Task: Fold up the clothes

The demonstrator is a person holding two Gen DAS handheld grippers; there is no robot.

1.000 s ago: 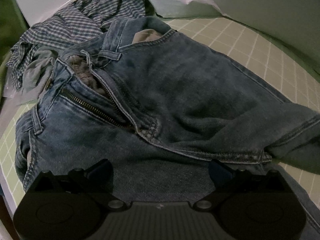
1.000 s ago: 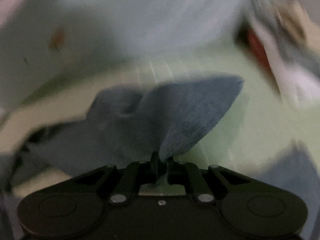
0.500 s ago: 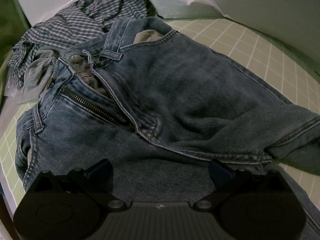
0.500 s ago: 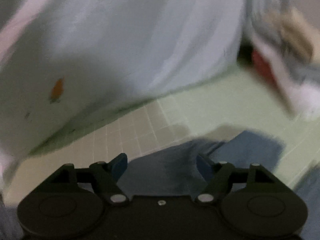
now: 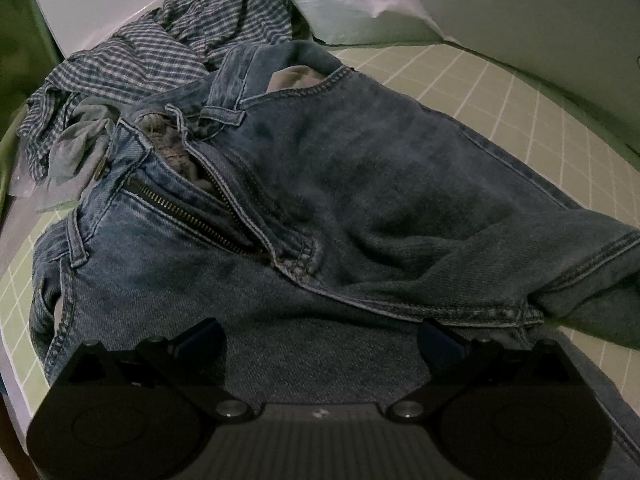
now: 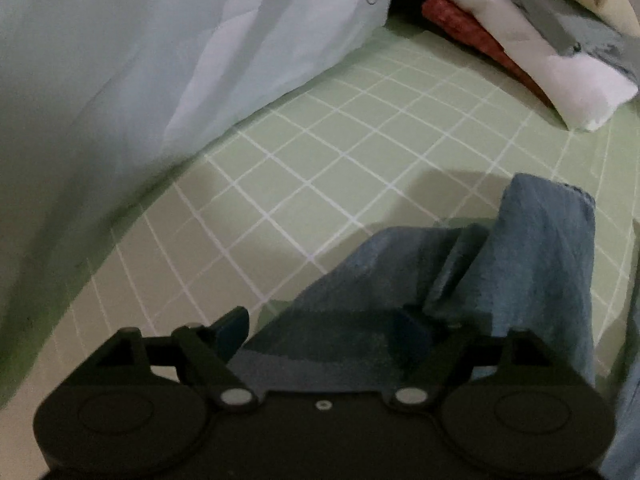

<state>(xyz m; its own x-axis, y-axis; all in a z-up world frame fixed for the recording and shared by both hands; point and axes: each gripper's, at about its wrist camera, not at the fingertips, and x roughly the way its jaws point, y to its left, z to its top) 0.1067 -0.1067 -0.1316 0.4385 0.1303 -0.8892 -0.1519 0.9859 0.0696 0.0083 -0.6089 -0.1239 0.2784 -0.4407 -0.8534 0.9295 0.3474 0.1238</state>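
Hovering low over the denim, the left gripper (image 5: 320, 334) has its jaws spread wide with nothing pinched, the jeans (image 5: 340, 208) lying flat beneath them on the green grid mat (image 5: 500, 92). The fly is unzipped and the waistband sits toward the far left, rumpled against a checked shirt (image 5: 160, 52) heaped at the mat's far left corner.

In the right wrist view, the right gripper (image 6: 324, 334) has its jaws opening; a jeans leg end (image 6: 520, 264) lies between and beyond them, but the pads do not press on it. The cloth there is bunched and partly stands up to the right instead of lying flat.

The likely trouble: that raised fold may slump or set crooked, so a fold made over it would come out lumpy. The open fly and twisted waistband could also skew the halves when brought together, and the shirt touching the waistband might get dragged along.

No true container shows. At the far right lies a stack of folded cloths (image 6: 540, 52), red, white and grey, resting on the mat; a pale sheet (image 6: 200, 60) rises at the far left.
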